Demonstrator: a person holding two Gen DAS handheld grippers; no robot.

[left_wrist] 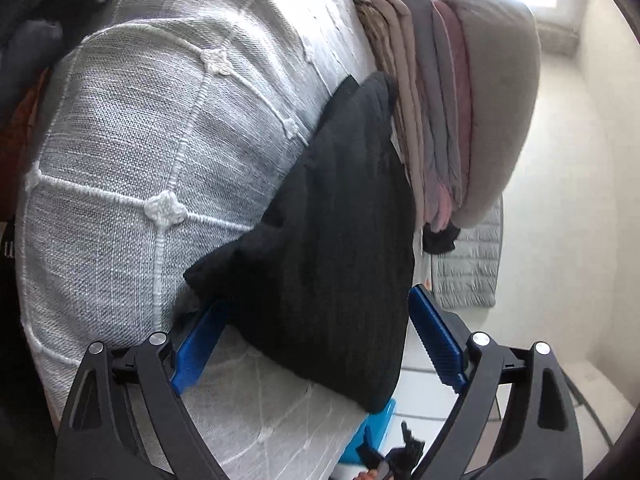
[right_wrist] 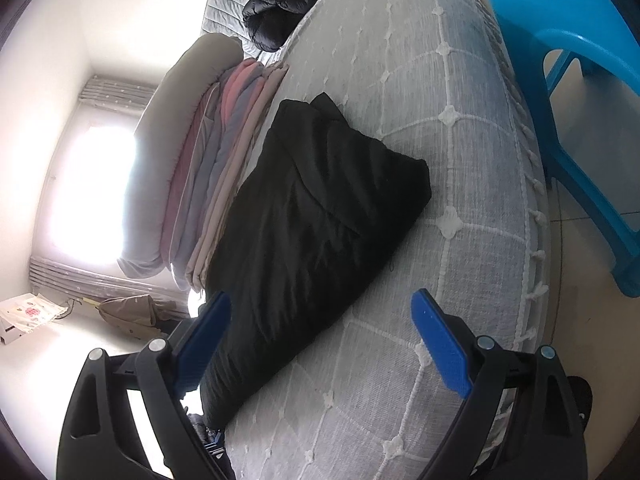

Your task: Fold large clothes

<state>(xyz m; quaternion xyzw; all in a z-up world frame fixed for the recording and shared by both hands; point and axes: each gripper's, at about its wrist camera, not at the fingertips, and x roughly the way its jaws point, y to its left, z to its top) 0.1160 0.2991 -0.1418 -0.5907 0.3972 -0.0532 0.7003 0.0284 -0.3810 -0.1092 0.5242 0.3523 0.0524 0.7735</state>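
A folded black garment (left_wrist: 336, 240) lies on the grey-white bedspread (left_wrist: 152, 128); it also shows in the right wrist view (right_wrist: 312, 216). My left gripper (left_wrist: 320, 332) is open, its blue pads either side of the garment's near end, and it grips nothing. My right gripper (right_wrist: 320, 336) is open too, just in front of the garment's near edge; the left pad (right_wrist: 204, 336) sits beside the cloth. The garment rests against a stack of folded clothes (right_wrist: 216, 176).
The stack of folded pink, grey and beige clothes (left_wrist: 440, 112) stands beside the garment. A black puffy jacket (right_wrist: 280, 4) lies at the far end of the bed. A blue plastic chair (right_wrist: 568, 92) stands right of the bed. A bright window (right_wrist: 88, 192) is at left.
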